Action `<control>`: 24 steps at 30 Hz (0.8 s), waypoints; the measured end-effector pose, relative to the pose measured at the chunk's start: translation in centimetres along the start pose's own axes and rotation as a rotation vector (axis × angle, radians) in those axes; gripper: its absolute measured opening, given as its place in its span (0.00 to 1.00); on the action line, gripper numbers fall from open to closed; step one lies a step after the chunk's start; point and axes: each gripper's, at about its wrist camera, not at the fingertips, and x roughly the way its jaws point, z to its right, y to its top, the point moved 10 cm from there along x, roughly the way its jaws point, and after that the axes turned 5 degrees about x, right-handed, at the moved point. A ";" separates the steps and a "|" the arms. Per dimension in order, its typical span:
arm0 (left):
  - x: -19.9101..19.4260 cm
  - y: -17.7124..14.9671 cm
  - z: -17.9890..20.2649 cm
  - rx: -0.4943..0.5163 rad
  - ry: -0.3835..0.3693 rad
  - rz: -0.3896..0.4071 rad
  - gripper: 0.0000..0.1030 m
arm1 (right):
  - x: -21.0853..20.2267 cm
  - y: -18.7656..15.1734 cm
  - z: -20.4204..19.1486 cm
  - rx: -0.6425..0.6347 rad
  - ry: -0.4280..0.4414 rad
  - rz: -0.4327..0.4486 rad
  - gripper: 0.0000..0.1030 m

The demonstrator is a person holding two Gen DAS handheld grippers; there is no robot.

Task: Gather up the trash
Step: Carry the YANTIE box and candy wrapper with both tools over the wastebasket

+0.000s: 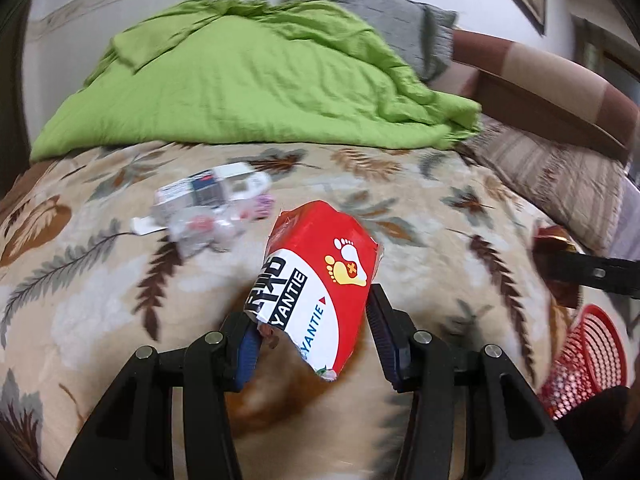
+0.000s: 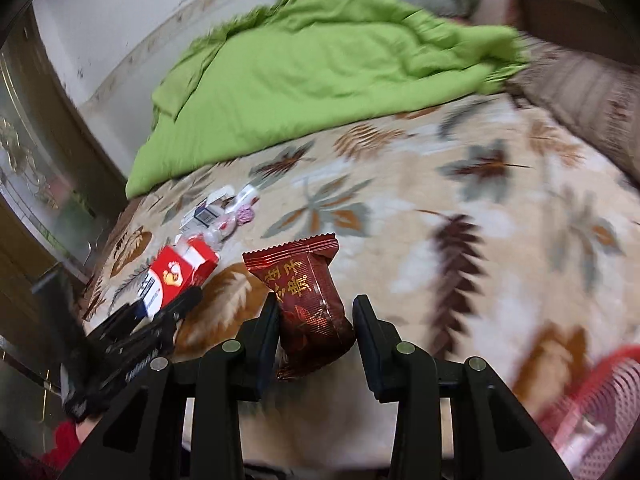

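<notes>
A torn red and white box [image 1: 320, 276] with foot symbols is held above the bed, with my left gripper [image 1: 312, 312] shut on its lower part. The same box [image 2: 176, 276] shows at the left of the right wrist view. My right gripper [image 2: 318, 304] is shut on a dark red snack wrapper [image 2: 312, 304], lifted off the bedspread. A small pile of trash [image 1: 208, 208], white cartons and clear wrappers, lies on the bed beyond the box. A red mesh basket [image 1: 592, 360] sits at the lower right, blurred in the right wrist view [image 2: 592, 400].
The bed carries a beige leaf-patterned bedspread [image 1: 420, 208]. A crumpled green quilt [image 1: 248, 80] covers its far part. A striped pillow [image 1: 560, 184] and a brown headboard [image 1: 560, 92] lie to the right. A wall runs behind the bed.
</notes>
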 end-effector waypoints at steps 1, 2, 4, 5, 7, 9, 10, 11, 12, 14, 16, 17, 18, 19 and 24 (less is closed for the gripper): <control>-0.2 0.1 1.1 0.010 -0.015 0.001 0.47 | -1.7 -0.4 1.1 0.020 0.003 0.010 0.38; -0.6 0.2 2.9 0.028 -0.037 0.002 0.47 | -2.9 -0.7 2.0 0.042 0.008 0.017 0.38; -1.3 0.3 6.1 0.053 -0.082 0.003 0.47 | -6.0 -1.3 4.3 0.097 0.016 0.046 0.38; -1.5 0.3 7.3 0.061 -0.099 0.001 0.47 | -7.5 -1.6 5.4 0.117 0.018 0.062 0.38; -2.0 0.3 11.0 0.080 -0.153 -0.010 0.47 | -10.3 -2.2 7.6 0.151 0.017 0.095 0.38; -2.4 0.4 14.4 0.091 -0.207 -0.016 0.47 | -12.8 -3.0 9.9 0.187 0.017 0.117 0.38; -2.6 0.5 15.8 0.101 -0.227 -0.019 0.47 | -14.0 -3.5 11.2 0.207 0.015 0.128 0.38; -2.9 0.6 17.9 0.121 -0.255 -0.022 0.47 | -14.6 -3.8 12.0 0.220 0.011 0.136 0.38; -3.1 0.7 19.4 0.136 -0.274 -0.024 0.47 | -15.5 -4.4 13.4 0.244 0.003 0.144 0.38; -3.6 1.0 22.8 0.170 -0.318 -0.032 0.47 | -16.9 -5.3 15.5 0.285 -0.007 0.150 0.38; -3.8 1.5 25.6 0.195 -0.355 -0.041 0.47 | -17.9 -6.7 17.8 0.353 -0.011 0.141 0.38; -4.0 1.7 26.6 0.203 -0.364 -0.039 0.47 | -18.3 -7.2 18.7 0.377 -0.013 0.135 0.38; -4.1 2.0 27.9 0.215 -0.379 -0.037 0.47 | -18.8 -7.7 19.4 0.386 -0.028 0.140 0.38; -4.1 2.2 29.1 0.225 -0.394 -0.039 0.47 | -19.4 -8.2 20.1 0.394 -0.043 0.146 0.38; -3.7 2.0 35.6 0.285 -0.466 -0.068 0.47 | -22.1 -10.9 24.1 0.479 -0.084 0.172 0.38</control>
